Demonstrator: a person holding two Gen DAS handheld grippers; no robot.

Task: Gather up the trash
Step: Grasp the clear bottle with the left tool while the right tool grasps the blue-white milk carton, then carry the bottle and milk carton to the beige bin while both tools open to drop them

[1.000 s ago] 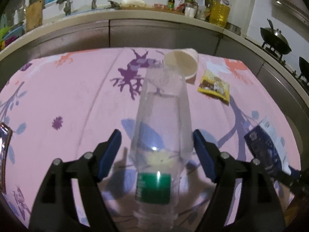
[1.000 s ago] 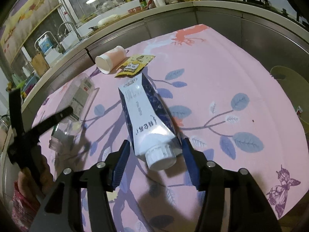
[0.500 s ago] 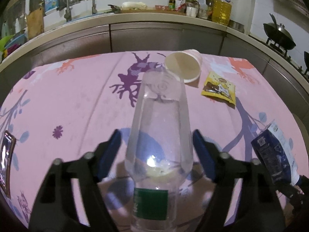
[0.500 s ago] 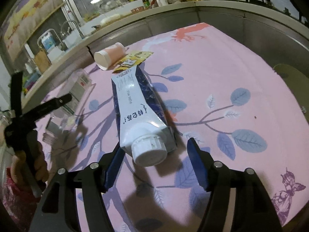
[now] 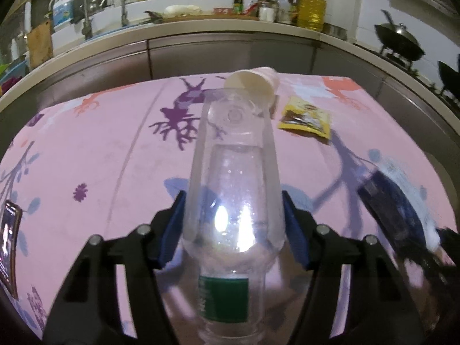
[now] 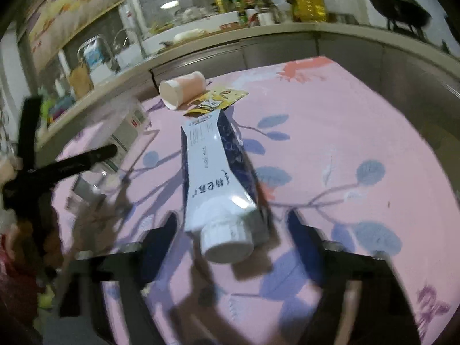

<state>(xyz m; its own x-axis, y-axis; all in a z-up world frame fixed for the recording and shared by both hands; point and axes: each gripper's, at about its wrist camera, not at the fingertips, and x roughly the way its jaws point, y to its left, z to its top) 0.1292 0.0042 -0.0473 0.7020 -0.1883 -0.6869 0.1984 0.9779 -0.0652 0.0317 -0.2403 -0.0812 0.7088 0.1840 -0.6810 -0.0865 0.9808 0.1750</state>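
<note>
My left gripper (image 5: 233,224) is shut on a clear plastic bottle (image 5: 233,189) with a green label and holds it above the pink tablecloth (image 5: 115,149), base pointing away. My right gripper (image 6: 230,230) stands wide around a white and dark blue tube (image 6: 215,178) whose cap points at me; its jaws do not touch the tube. The tube looks lifted off the cloth, so I cannot tell the grip. A paper cup (image 5: 253,83) lies on its side at the far edge, next to a yellow snack packet (image 5: 306,116). Both show in the right wrist view: cup (image 6: 182,92), packet (image 6: 218,100).
A phone (image 5: 8,244) lies at the table's left edge. A steel counter (image 5: 201,43) with sink, bottles and a yellow oil jug (image 5: 312,8) runs behind the table. Woks (image 5: 399,40) sit on a stove at right. The left gripper (image 6: 57,169) appears at left in the right wrist view.
The left gripper's blue pads closed onto the bottle and lifted it slightly. The tube rose and tilted toward the right camera. The right gripper's jaws stand a little wider.
</note>
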